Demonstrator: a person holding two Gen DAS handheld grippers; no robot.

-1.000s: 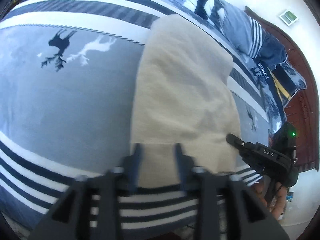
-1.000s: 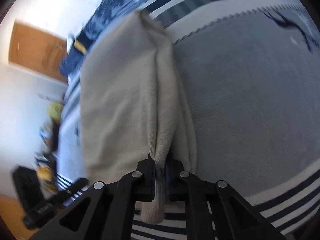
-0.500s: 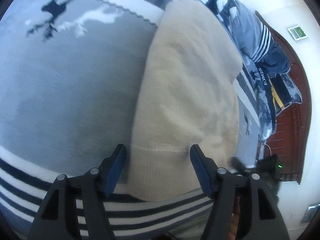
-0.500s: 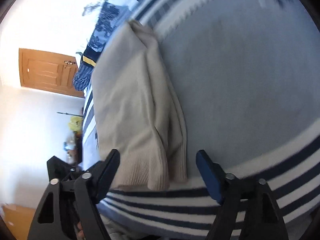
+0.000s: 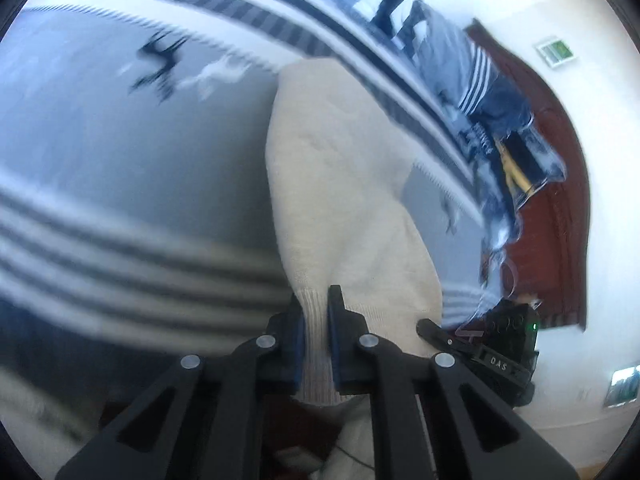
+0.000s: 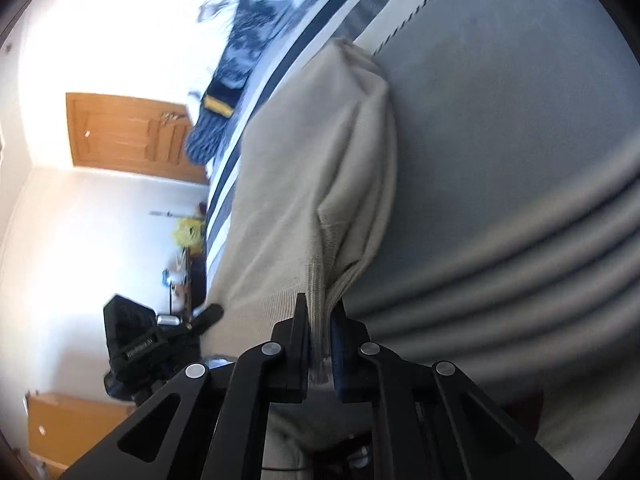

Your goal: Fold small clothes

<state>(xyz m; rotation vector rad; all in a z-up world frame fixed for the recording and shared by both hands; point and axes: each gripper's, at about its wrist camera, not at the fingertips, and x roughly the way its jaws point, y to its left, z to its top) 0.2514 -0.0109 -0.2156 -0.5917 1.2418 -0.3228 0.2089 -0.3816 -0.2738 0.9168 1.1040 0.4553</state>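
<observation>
White letters "DAS" on the black right tongs point(image 5: 430, 328) body, other print blurred

Both close; apparently share garment point(image 5: 344, 184).

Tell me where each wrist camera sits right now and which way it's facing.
Left wrist: sits behind the left gripper, looking along its fingers across the beige sweater and striped bedspread toward the headboard; the right gripper shows at right.
Right wrist: behind the right gripper, facing up the sweater toward the wooden door; the left gripper shows at left.
Shared: the sweater, whose ribbed hem both grippers pinch, and the bedspread.
</observation>
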